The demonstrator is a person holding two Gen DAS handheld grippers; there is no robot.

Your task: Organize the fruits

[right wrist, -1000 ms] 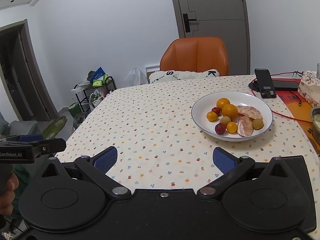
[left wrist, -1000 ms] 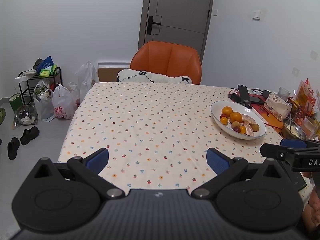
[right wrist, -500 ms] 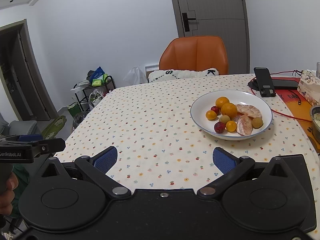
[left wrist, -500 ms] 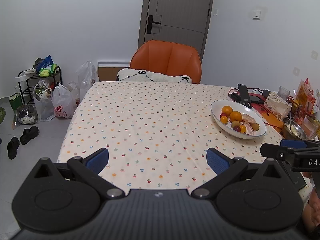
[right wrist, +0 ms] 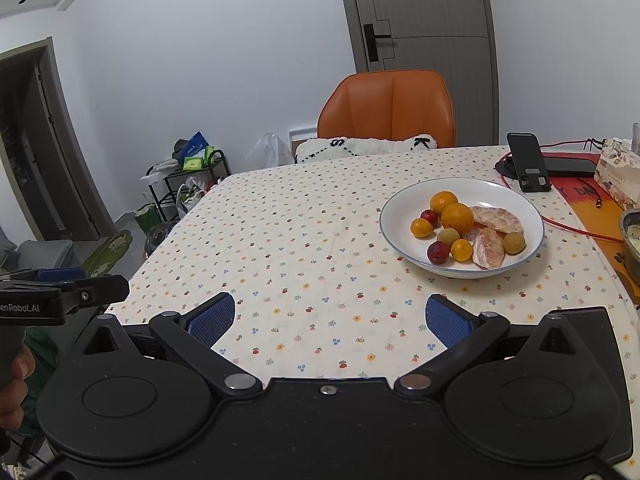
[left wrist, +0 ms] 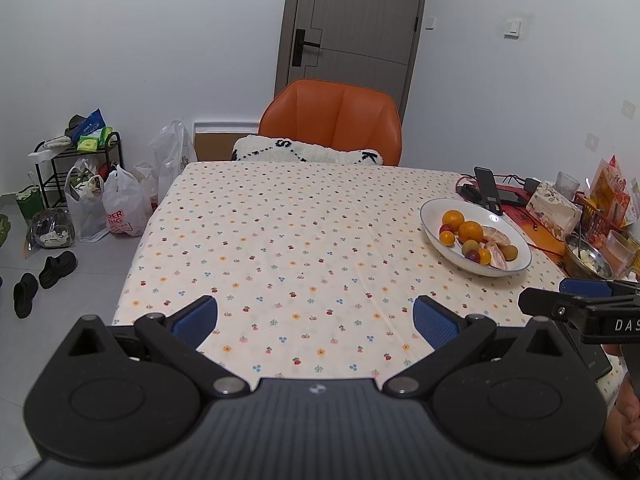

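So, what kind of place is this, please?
Probably a dining room in a home: a table under a flowered cloth, an orange chair pushed up to it, a plate of fruit, and shopping bags and shoes on the floor.

I see the counter under a flower-print cloth. On it sits a white plate of fruit; just behind the plate stands a phone holder, a tissue box right of that.
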